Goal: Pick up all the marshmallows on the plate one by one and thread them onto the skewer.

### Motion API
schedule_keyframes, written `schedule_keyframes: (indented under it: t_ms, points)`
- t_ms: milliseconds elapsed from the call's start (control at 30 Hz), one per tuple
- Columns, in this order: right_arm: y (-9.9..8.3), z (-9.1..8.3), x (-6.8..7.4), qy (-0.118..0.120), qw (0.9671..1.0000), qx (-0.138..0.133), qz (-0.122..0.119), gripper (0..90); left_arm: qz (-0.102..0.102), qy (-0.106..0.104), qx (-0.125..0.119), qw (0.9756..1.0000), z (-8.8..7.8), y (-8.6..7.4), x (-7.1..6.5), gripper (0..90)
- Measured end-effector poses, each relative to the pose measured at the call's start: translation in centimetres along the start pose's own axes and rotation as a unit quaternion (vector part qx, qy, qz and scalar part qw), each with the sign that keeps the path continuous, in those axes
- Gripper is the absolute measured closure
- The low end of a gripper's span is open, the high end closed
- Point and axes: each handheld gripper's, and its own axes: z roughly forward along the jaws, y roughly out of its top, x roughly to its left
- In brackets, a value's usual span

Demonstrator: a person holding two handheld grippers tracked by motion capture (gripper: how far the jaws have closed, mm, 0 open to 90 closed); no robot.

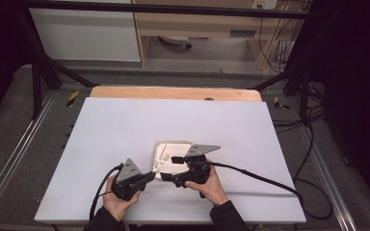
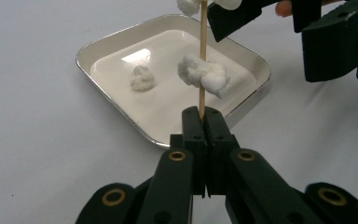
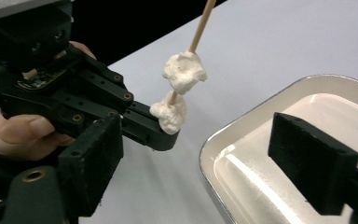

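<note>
My left gripper (image 2: 204, 114) is shut on the lower end of a thin wooden skewer (image 2: 203, 42). The stick stands up from the jaws and has soft white lumps (image 2: 204, 74) threaded on it. In the right gripper view two lumps (image 3: 184, 70) sit on the stick just above the left gripper (image 3: 161, 135). My right gripper (image 3: 200, 163) is open, one jaw on each side of the skewer's line, with nothing between the pads. Beyond them lies a shallow white tray (image 2: 102, 42) with a loose white lump (image 2: 142, 77) in it. From the high view both grippers (image 1: 150, 177) (image 1: 176, 169) meet at the tray's near edge (image 1: 173, 142).
A large white board (image 1: 125, 125) covers the table, with a wooden strip at its far edge. Each gripper trails a black cable over the board's near side. A dark metal frame and shelving stand beyond the table.
</note>
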Motion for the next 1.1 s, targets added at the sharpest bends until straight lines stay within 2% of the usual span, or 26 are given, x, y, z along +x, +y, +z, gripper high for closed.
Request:
schedule_keyframes:
  t_ms: [67,100,200,300,533,633,833,933,1033,1100]
  points:
    - [0.0,0.0,-0.1,-0.016,0.9999,0.002,-0.007,14.1,-0.004,-0.001,0.001,1.0000,-0.1,-0.1,0.2,89.1]
    - [0.0,0.0,-0.2,-0.026,0.9996,0.004,-0.009,12.1,-0.006,0.007,0.008,0.9999,-0.4,-0.2,0.3,89.1]
    - [0.3,-0.1,-0.8,-0.062,0.9979,0.015,-0.013,8.5,-0.010,0.010,0.010,0.9999,-0.7,-0.3,0.6,89.0]
    - [0.7,-0.1,-1.4,-0.084,0.9962,0.020,-0.014,7.7,-0.011,0.012,0.013,0.9998,-1.0,-0.5,0.9,89.0]
    - [1.8,0.1,-2.7,-0.136,0.9894,0.043,-0.025,4.6,-0.019,0.013,0.016,0.9996,-1.7,-0.8,1.7,88.9]
    - [2.3,0.5,-3.2,-0.142,0.9878,0.054,-0.033,3.1,-0.021,0.014,0.018,0.9995,-1.8,-0.8,2.0,88.9]
    - [3.1,1.9,-3.9,-0.157,0.9840,0.077,-0.034,2.0,-0.021,0.015,0.020,0.9995,-1.8,-0.9,2.1,88.8]
    - [3.1,2.8,-4.3,-0.165,0.9813,0.093,-0.035,4.6,-0.022,0.014,0.021,0.9994,-1.8,-0.8,2.1,88.8]
    - [3.0,3.7,-4.5,-0.164,0.9806,0.104,-0.028,8.6,-0.022,0.014,0.023,0.9994,-1.7,-0.9,2.1,88.8]
    - [2.9,4.4,-4.6,-0.160,0.9797,0.116,-0.034,10.8,-0.022,0.013,0.024,0.9994,-1.7,-0.9,2.1,88.8]
